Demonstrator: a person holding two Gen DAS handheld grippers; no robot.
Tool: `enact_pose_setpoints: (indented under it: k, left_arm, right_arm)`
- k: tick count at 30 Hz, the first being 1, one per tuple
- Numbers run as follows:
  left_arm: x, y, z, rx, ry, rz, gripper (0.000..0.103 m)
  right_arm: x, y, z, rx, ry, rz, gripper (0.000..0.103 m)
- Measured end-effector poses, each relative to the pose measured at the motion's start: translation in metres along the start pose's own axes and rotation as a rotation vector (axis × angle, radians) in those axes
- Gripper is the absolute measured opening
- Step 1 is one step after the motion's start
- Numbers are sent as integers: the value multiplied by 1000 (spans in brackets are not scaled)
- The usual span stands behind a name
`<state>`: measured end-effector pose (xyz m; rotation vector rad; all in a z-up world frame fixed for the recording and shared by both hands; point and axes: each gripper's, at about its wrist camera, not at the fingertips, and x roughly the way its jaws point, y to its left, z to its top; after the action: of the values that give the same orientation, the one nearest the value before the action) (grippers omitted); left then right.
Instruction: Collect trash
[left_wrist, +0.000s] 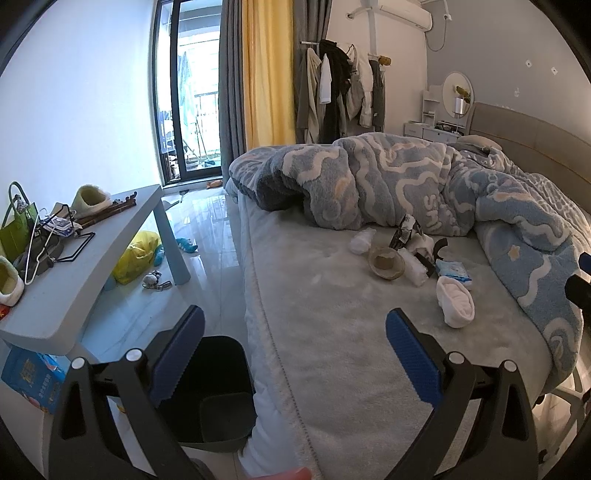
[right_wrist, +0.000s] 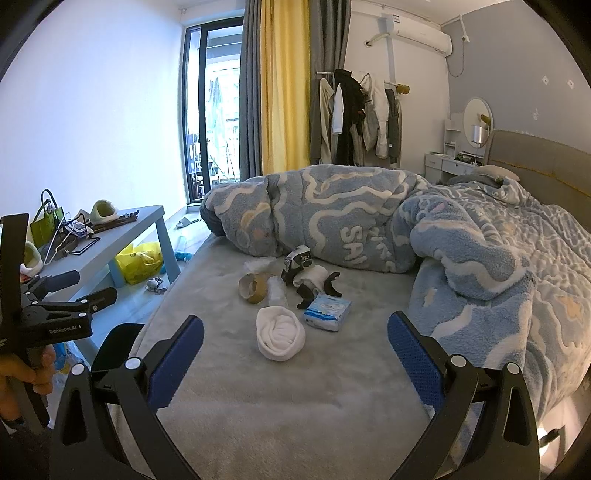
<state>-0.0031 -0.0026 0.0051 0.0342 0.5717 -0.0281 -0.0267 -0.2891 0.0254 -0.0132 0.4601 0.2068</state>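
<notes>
Your left gripper hangs spread and empty at lower centre, above the bed edge and the black bin at lower left, placed to receive drops. Your right gripper, likewise spread and empty, faces the trash at centre frame on the grey blanket: a white sock roll nearest, a tissue pack, 1 cardboard tape core and a crumpled wrapper beyond.
</notes>
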Motion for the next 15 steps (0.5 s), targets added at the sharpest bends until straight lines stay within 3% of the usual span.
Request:
enact_pose_setpoints:
  k: [15]
  left_arm:
    - [0, 3, 1, 1, 3, 2, 100]
  right_arm:
    - [-1, 3, 0, -8, 2, -3, 101]
